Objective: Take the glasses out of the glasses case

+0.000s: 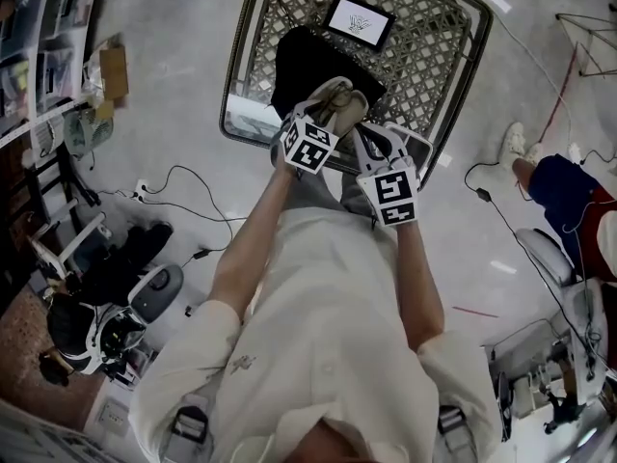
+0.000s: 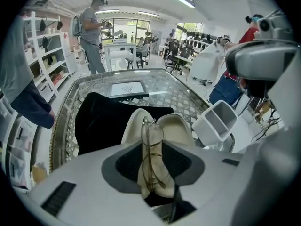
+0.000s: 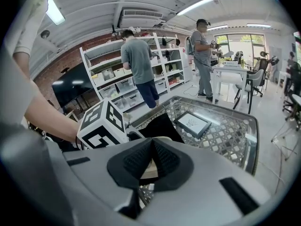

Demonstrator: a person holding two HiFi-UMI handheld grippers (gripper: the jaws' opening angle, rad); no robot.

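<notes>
**Desk:** What have you got on your screens?

**Operator:** I'm looking at the glasses case (image 2: 178,125), which lies open on a black cloth (image 2: 101,121) at the near end of the desk (image 1: 453,61). The desk has a glass top with a lattice pattern under it. Both beige halves of the case are spread like a shell.

**Desk:** And the glasses?

**Operator:** The glasses (image 2: 151,147) are folded, a thin metal frame running lengthwise down the middle of the open case, lenses at the far end. From my feeds they sit in the case, not lifted clear of it.

**Desk:** Left side?

**Operator:** My left hand-held gripper (image 2: 153,166) points steeply down over the case. Its jaws are spread, with one dark pad on either side of the glasses. I see a gap at both sides, so the pads do not press on the frame.

**Desk:** Right side?

**Operator:** My right hand-held gripper (image 3: 151,163) is just beside the left one, at the right half of the case. Its pads meet at the top in a narrow wedge, and a beige sliver of the case shows between them. I read that as pinched on the case's edge.

**Desk:** Anything else on the desk?

**Operator:** A tablet (image 1: 359,21) with a pale screen lies flat beyond the cloth, well apart from the case. In the head view both marker cubes sit side by side just short of the case.
</notes>
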